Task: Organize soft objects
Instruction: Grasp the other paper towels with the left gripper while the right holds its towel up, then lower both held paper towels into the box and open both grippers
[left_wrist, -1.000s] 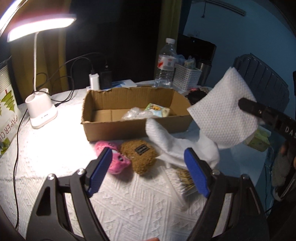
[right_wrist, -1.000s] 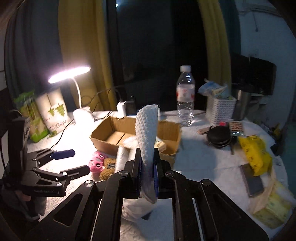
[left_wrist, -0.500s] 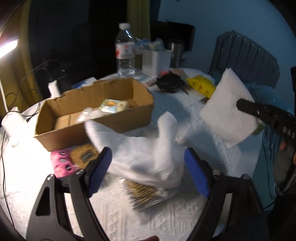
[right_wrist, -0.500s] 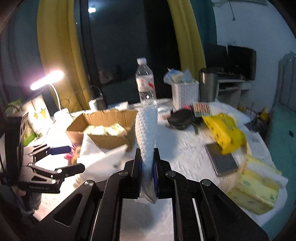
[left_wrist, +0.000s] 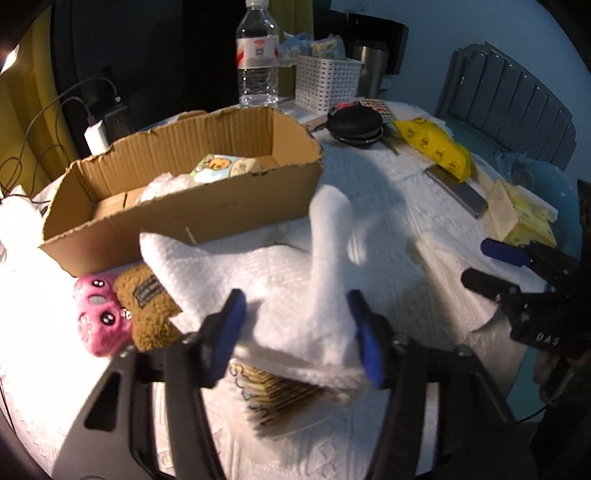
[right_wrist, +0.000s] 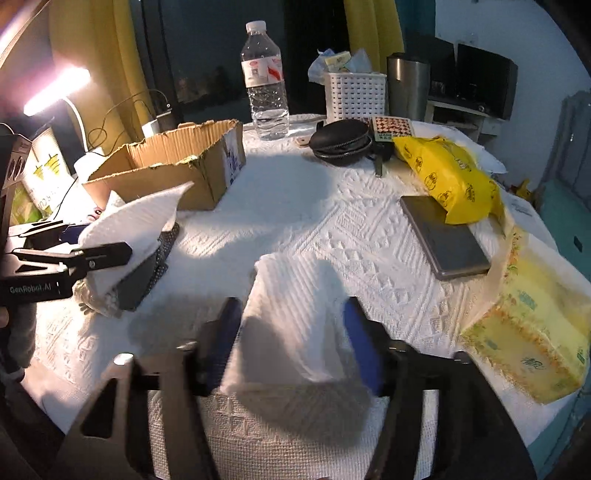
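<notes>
A folded white cloth (right_wrist: 291, 325) lies on the white table cover between the fingers of my right gripper (right_wrist: 293, 341), which is open; the cloth is loose. My left gripper (left_wrist: 295, 332) is open around a crumpled white cloth (left_wrist: 280, 291) that rests on a packet of brown sticks (left_wrist: 280, 395); the cloth also shows in the right wrist view (right_wrist: 129, 229). A pink plush (left_wrist: 101, 317) and a brown plush (left_wrist: 147, 306) lie in front of the cardboard box (left_wrist: 184, 206). The right gripper shows in the left wrist view (left_wrist: 495, 266).
A water bottle (right_wrist: 265, 81), white basket (right_wrist: 354, 96), steel cup (right_wrist: 408, 86), black pouch (right_wrist: 341, 142), yellow bag (right_wrist: 450, 177), grey flat case (right_wrist: 443, 236) and tissue pack (right_wrist: 532, 332) stand around. A lamp (right_wrist: 55, 88) and cables are at the left.
My right gripper came down to the table and opened, letting go of the folded cloth. My left gripper moved forward over the crumpled cloth, its fingers now around it.
</notes>
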